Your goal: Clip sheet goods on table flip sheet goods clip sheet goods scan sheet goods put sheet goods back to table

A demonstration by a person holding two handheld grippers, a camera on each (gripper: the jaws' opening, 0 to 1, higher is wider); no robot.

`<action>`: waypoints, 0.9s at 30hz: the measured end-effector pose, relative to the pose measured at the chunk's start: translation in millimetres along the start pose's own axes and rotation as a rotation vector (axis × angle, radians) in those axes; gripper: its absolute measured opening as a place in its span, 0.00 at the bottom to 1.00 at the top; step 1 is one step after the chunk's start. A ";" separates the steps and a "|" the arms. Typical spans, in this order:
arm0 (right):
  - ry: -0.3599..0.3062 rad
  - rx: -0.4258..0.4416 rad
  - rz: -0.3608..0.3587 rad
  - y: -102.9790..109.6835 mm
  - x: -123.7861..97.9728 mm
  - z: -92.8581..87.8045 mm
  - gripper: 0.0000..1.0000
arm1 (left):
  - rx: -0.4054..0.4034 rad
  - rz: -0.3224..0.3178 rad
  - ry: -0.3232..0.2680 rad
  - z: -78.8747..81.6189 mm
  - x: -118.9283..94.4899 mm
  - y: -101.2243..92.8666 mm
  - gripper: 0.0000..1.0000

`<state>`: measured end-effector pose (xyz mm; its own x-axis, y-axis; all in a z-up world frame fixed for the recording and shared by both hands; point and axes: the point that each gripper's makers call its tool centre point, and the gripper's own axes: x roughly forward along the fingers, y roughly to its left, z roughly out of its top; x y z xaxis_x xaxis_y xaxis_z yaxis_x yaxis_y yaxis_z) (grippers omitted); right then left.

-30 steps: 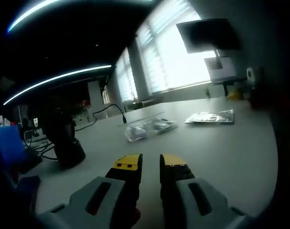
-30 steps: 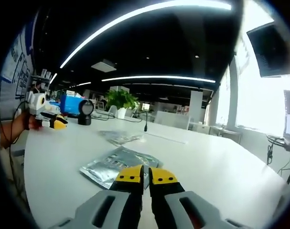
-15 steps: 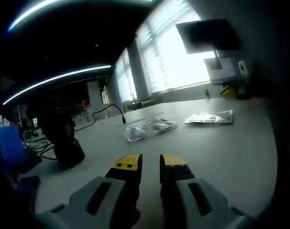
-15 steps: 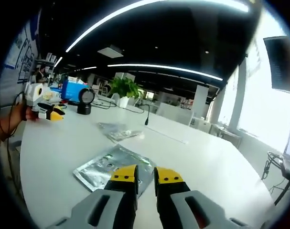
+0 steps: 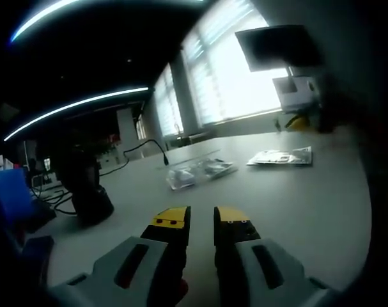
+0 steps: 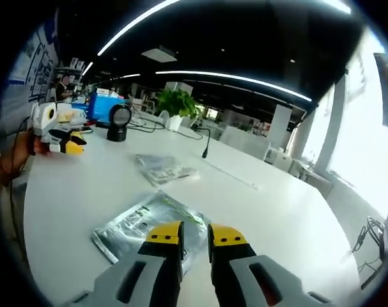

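Nothing is clipped yet, so the task looks to be at its very start: the first clip, the flip, the second clip, the scan and the return to the table [image 6: 296,211] all remain, as far as the pictures show.

In the right gripper view, the right hand-held gripper [image 6: 195,233] rises from 6 o'clock with its yellow-tipped jaws a narrow gap apart and nothing between them. Just beyond the tips, toward 10 o'clock, lies the nearest silver sheet goods pouch [image 6: 142,225], flat on the white table; its near edge runs under the jaw tips in the picture, though whether the jaws touch it cannot be told. That is likely the piece to clip first. Farther off at 11 o'clock lies a second pouch [image 6: 165,169], also flat. Beyond it stands a black scanner [image 6: 119,121], and at 9 o'clock the left hand-held gripper [image 6: 58,133] sits held in a person's hand.

In the left gripper view, the left hand-held gripper [image 5: 201,220] has its jaws narrowly parted and empty, low over the table. A pouch [image 5: 197,171] lies well ahead at 12 o'clock, another sheet [image 5: 282,157] farther at 2 o'clock, and the dark scanner stand [image 5: 88,192] at 9 o'clock.
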<state>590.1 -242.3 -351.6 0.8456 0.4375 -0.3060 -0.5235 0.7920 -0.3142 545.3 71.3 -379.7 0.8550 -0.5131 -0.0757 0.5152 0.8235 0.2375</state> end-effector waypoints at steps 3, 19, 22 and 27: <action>0.011 0.023 0.022 -3.5 5.8 1.6 0.12 | 0.000 0.003 -0.001 0.2 -0.5 0.6 0.07; 0.146 -0.032 0.101 -2.1 47.9 0.2 0.17 | -0.007 0.013 -0.008 0.9 -1.9 3.2 0.07; 0.180 -0.048 0.114 -3.6 54.9 -4.9 0.17 | -0.004 0.010 -0.007 0.7 -1.9 2.6 0.07; 0.256 -0.084 0.130 -8.0 66.2 -18.3 0.19 | -0.007 0.007 -0.009 0.0 -1.1 3.3 0.07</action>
<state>648.3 -227.4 -385.7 0.7226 0.4030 -0.5617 -0.6414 0.6939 -0.3274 546.0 74.6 -378.8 0.8578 -0.5099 -0.0652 0.5101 0.8286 0.2308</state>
